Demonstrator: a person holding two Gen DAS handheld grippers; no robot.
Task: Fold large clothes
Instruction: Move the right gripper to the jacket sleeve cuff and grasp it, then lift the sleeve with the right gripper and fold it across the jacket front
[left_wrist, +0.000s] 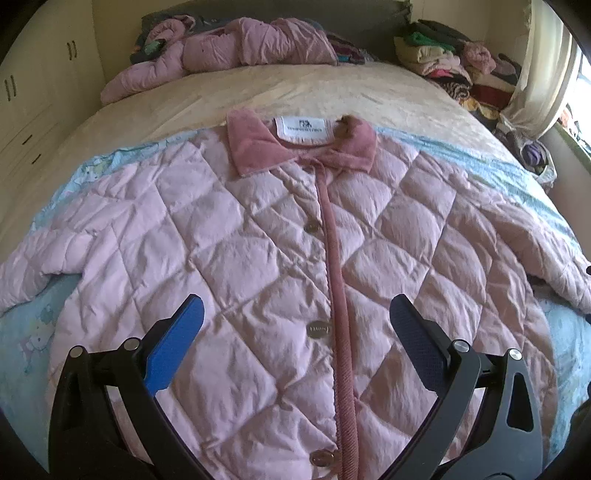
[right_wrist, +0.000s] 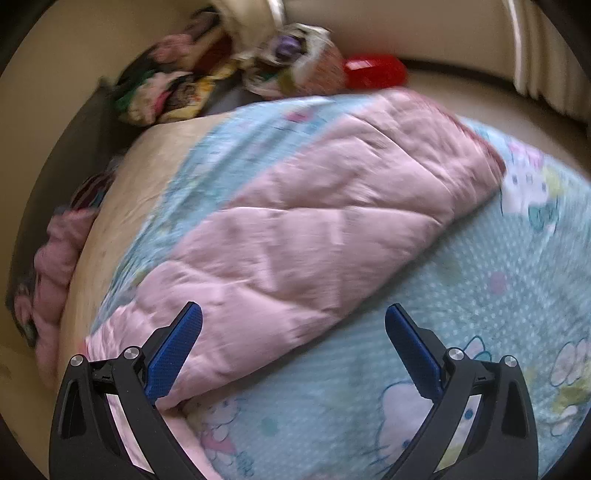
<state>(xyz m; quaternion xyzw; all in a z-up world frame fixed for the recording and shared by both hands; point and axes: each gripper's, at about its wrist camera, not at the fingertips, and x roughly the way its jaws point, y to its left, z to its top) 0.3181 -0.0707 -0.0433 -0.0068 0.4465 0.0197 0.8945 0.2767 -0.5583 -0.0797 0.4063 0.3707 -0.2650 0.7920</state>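
Left gripper (left_wrist: 295, 306) over jacket (left_wrist: 258, 240) front, right gripper (right_wrist: 293, 314) over sleeve (right_wrist: 332, 221) — both jaws apart

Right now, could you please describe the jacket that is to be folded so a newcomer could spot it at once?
On the bed, over a light blue cartoon-print sheet, a pink quilted jacket lies spread flat, buttoned. Unlike the crumpled pink jacket by the headboard, it shows a darker pink collar and a white neck label.

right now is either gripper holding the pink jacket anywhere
Nothing is held. The left gripper hangs open above the jacket front, and the right gripper is open over its sleeve, fingers spread apart.
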